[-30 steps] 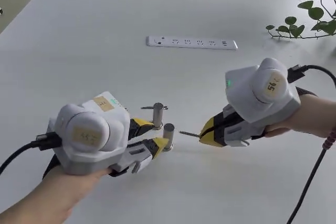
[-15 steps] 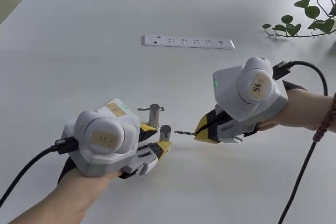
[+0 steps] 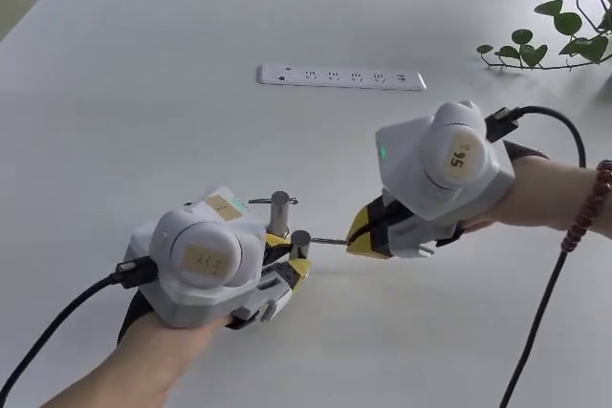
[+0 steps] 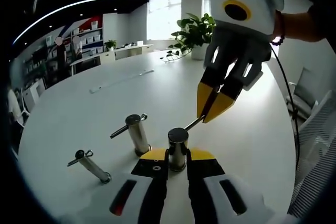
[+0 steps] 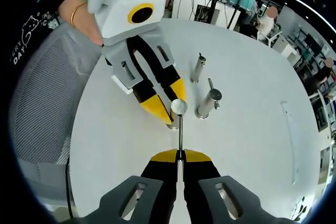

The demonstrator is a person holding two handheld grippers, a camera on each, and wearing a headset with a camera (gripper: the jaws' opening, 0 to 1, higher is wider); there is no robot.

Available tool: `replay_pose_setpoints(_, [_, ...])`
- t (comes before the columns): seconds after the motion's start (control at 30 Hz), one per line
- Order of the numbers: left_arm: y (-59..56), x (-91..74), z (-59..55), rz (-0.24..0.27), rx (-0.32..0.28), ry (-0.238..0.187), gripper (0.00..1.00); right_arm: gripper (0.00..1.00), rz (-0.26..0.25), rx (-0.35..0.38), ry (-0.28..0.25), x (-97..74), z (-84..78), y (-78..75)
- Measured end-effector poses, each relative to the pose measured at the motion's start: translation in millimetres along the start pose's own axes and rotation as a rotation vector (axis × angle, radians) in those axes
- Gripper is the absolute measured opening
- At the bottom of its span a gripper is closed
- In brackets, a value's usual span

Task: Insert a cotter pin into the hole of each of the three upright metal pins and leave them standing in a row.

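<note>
Three upright metal pins stand on the white table. My left gripper (image 3: 290,258) (image 4: 177,157) is shut on the nearest metal pin (image 4: 178,145) (image 3: 300,242) (image 5: 176,113). My right gripper (image 3: 357,233) (image 5: 179,156) is shut on a thin cotter pin (image 5: 180,136) (image 3: 328,241) (image 4: 192,125), whose tip touches the held pin just below its head. A second metal pin (image 4: 137,133) (image 3: 278,209) (image 5: 208,102) carries a cotter pin through its top. The third metal pin (image 4: 91,164) (image 5: 198,67) also has a cotter pin in it.
A white power strip (image 3: 340,76) lies across the table's far side. A potted plant's leaves (image 3: 555,35) hang over the far right corner. Cables (image 3: 535,312) trail from both grippers toward the near edge. A person's hands hold both grippers.
My right gripper has moved left with the cotter pin, whose tip has now reached the held metal pin. The left gripper keeps its hold on that pin.
</note>
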State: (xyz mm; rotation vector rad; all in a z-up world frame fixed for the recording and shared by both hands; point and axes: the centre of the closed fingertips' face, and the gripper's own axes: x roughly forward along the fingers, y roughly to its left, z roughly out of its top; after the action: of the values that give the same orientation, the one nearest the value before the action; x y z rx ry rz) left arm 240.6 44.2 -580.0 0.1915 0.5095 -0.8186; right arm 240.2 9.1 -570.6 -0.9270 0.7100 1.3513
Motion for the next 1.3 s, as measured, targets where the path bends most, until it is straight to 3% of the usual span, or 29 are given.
replay_pose_setpoints(0.33, [0.5,3.2,-3.0,0.005,-0.017,0.002,0.12,0.00,-0.001,-0.036,0.023,-0.2,1.1,-1.0])
replay_pose_setpoints(0.83, [0.2,3.9,-4.0,0.018,-0.065,-0.030,0.12,0.00,-0.002,-0.098,0.056,7.0,13.7,-3.5])
replay_pose_setpoints(1.3, [0.0,6.1,-6.4,0.044,-0.094,-0.033,0.12,0.00,0.022,-0.031,0.050,10.5,26.7,-0.7])
